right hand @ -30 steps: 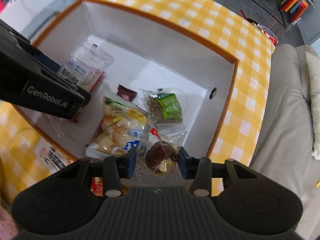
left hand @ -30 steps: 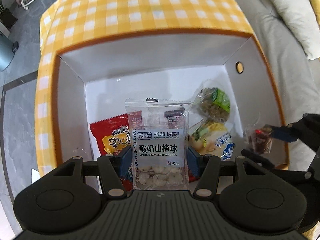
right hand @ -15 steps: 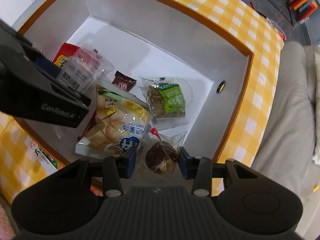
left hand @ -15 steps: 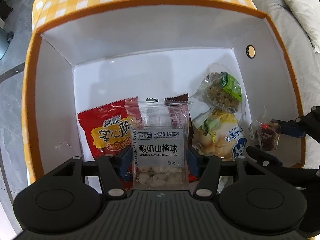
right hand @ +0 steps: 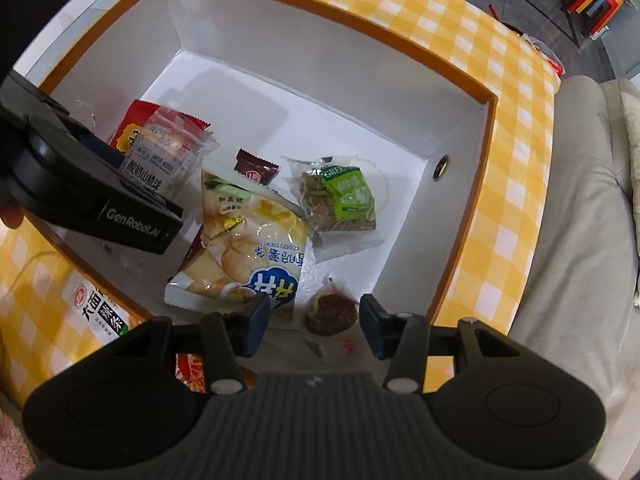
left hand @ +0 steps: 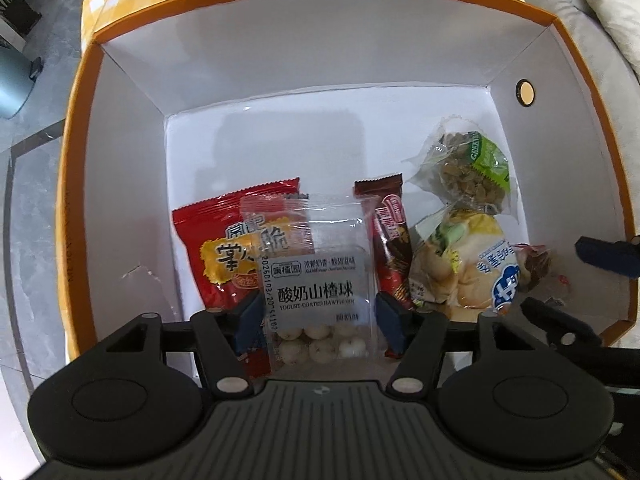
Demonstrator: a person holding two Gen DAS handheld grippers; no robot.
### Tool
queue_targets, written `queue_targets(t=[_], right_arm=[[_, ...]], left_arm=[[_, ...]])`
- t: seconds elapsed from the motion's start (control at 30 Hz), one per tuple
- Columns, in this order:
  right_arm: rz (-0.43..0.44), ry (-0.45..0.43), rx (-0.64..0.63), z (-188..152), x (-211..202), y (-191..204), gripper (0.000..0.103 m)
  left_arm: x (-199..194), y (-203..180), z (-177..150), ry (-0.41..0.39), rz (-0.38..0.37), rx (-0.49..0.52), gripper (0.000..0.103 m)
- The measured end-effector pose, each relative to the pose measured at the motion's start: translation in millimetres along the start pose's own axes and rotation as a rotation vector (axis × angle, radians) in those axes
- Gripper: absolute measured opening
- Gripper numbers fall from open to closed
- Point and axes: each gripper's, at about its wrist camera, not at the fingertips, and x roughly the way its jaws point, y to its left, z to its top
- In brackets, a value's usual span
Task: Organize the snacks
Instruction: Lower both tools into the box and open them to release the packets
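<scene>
Grey floor under checked box (left hand: 536, 16): inside, red bag (left hand: 224, 248), potato sticks (right hand: 248, 248), green packet (right hand: 344, 200). Left gripper (left hand: 320, 320) opening around yogurt hawthorn pack (left hand: 320, 280); right gripper (right hand: 310, 322) opening, brown cake (right hand: 332, 314) between, untouched.

All snacks lie in the box (left hand: 120, 128). In the left wrist view, the hawthorn ball packet (left hand: 320, 280) overlaps the crisps bag (left hand: 224, 248) on its left. Chocolate bar (left hand: 390, 232) just right; potato sticks bag (left hand: 468, 264) further right, raisin packet (left hand: 472, 172) behind it.
</scene>
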Motion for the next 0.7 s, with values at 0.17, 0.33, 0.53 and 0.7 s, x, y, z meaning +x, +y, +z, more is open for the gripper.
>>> queue_targets(t=[0.17, 0.33, 0.53, 0.7], right_arm=[[-0.002, -0.021, 0.023, -1.1, -7.7, -0.7, 0.058], [-0.001, -0.052, 0.052, -3.9, -19.8, 0.4, 0.069], [0.007, -0.09, 0.084, -9.8, -37.2, 3.2, 0.071], [0.027, -0.125, 0.121, -18.8, -54.5, 6.8, 0.071]], left_arm=[[-11.7, 4.4, -5.6, -0.011, -0.003, -0.007, 0.076], [-34.8, 7.0, -15.0, -0.057, 0.008, -0.001, 0.077], [-65.5, 5.2, -30.1, -0.13, 0.013, 0.003, 0.077], [-86.6, 2.6, -47.0, -0.2, 0.031, 0.025, 0.077]])
